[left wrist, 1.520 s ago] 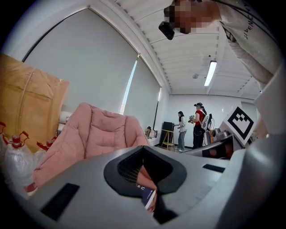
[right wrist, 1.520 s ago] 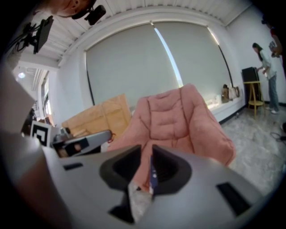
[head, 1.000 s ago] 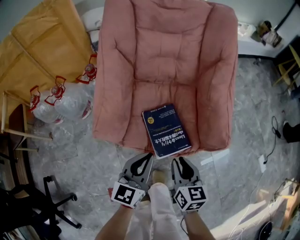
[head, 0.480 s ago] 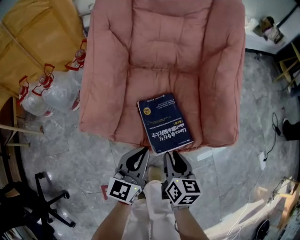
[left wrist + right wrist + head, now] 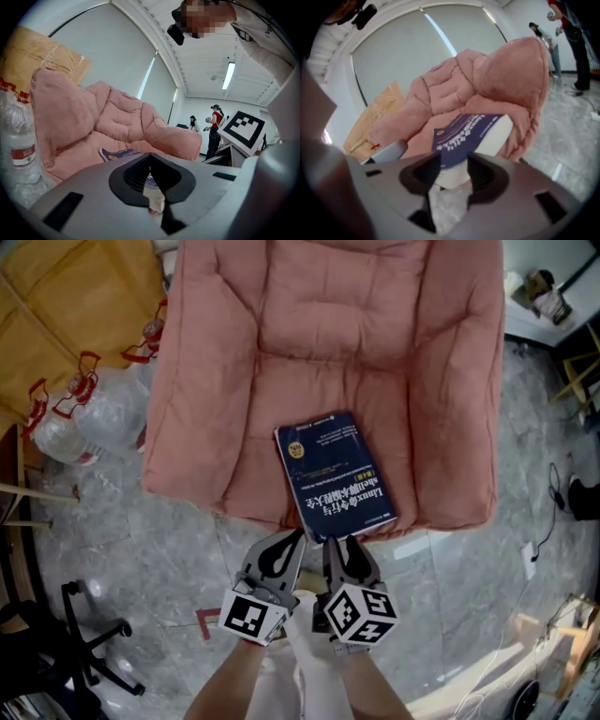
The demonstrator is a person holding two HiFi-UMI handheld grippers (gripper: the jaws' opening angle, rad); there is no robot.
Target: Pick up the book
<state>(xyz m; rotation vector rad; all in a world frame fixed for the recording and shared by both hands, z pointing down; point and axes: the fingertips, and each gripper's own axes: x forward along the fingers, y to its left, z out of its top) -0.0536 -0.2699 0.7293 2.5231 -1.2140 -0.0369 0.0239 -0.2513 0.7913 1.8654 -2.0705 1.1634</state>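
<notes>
- Two claws hover side by side low in the head view, over the grey floor (image 5: 169, 559) in front of a pink armchair (image 5: 337, 343). The dark blue book (image 5: 333, 470) lies cover up on the front of the seat, its near short edge at the seat's front lip.
- The left claw (image 5: 296, 538) sits just left of that edge, and the right claw (image 5: 339, 545) has its tips close to it. Whether the edge overhangs the lip is hard to tell from above.
- Left gripper view: the jaws meet at the tips and hold nothing. Only a sliver of the book shows above them.
- Right gripper view: the jaws have just been opening and stand partly apart. The book's near corner and pale page block fill the gap, but the pads do not press on it. I cannot tell whether the corner is inside or just ahead.
- Thick paperback, so likely fairly heavy, stiff across the block, with a glossy and perhaps slippery cover. The soft cushion will give, so pinching the near edge looks best.
</notes>
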